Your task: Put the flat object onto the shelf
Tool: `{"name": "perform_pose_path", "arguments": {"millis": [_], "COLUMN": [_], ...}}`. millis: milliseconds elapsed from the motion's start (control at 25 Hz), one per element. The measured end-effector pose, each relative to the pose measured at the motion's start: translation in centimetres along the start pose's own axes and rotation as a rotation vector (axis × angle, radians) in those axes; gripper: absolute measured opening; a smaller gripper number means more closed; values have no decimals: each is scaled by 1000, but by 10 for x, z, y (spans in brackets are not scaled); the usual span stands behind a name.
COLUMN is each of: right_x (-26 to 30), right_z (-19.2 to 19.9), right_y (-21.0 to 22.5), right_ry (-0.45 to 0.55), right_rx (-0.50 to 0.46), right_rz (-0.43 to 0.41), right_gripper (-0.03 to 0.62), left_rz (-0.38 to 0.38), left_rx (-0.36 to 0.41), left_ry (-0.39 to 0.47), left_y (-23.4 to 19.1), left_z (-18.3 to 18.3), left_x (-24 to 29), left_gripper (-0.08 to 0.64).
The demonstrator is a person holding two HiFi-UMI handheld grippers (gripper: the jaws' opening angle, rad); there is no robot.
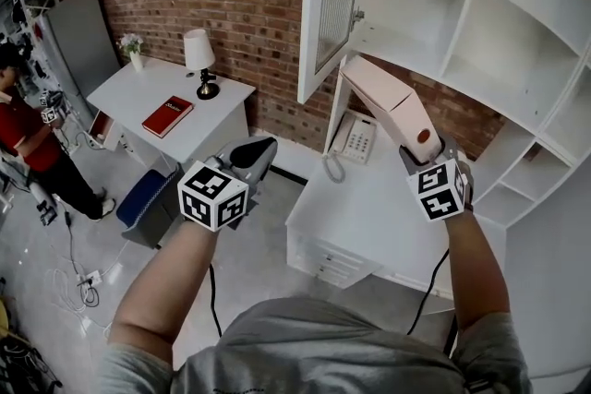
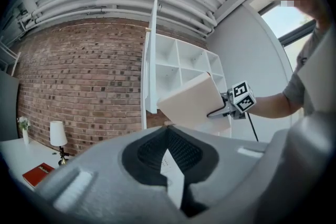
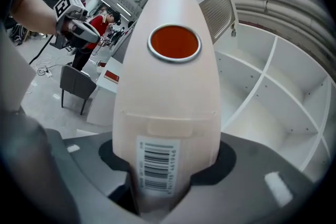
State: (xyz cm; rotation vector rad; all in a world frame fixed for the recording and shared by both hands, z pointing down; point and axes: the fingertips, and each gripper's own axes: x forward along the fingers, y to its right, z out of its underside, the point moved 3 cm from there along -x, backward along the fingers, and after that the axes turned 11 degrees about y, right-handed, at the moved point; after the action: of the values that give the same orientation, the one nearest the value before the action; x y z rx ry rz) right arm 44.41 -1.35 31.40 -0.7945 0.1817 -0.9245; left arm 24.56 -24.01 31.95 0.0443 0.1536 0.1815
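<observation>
The left gripper [image 1: 257, 154] hangs empty, jaws nearly together with only a thin gap. The right gripper [image 1: 423, 150] is clamped on the near end of the flat object [image 1: 392, 101], raised over the white desk's [image 1: 369, 217] back edge. The object is lifted but not yet on the shelf [image 1: 462, 28], whose door [image 1: 328, 5] stands open; reaching in and setting it down remain

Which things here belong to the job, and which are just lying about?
Job: pinkish flat object, right tongs gripping it, white shelf unit.
Lying about: telephone, table lamp, red book, flower vase, chair.
</observation>
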Motion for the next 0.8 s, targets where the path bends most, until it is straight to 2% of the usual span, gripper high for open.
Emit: {"name": "perform_pose_path", "arguments": {"millis": [400,800], "right_x": [8,27], "right_z": [-54,-105], "right_y": [67,137], "right_ry": [47,46], "right_rx": [-50,-89], "right_rz": [112,220], "right_gripper": [282,282], "left_rz": [-6,9], "left_rx": [62,99], "left_ry": [54,106], "left_y": [-25,-35], "left_z": [-61,-117], "left_x": [18,35], "left_gripper": [0,0]}}
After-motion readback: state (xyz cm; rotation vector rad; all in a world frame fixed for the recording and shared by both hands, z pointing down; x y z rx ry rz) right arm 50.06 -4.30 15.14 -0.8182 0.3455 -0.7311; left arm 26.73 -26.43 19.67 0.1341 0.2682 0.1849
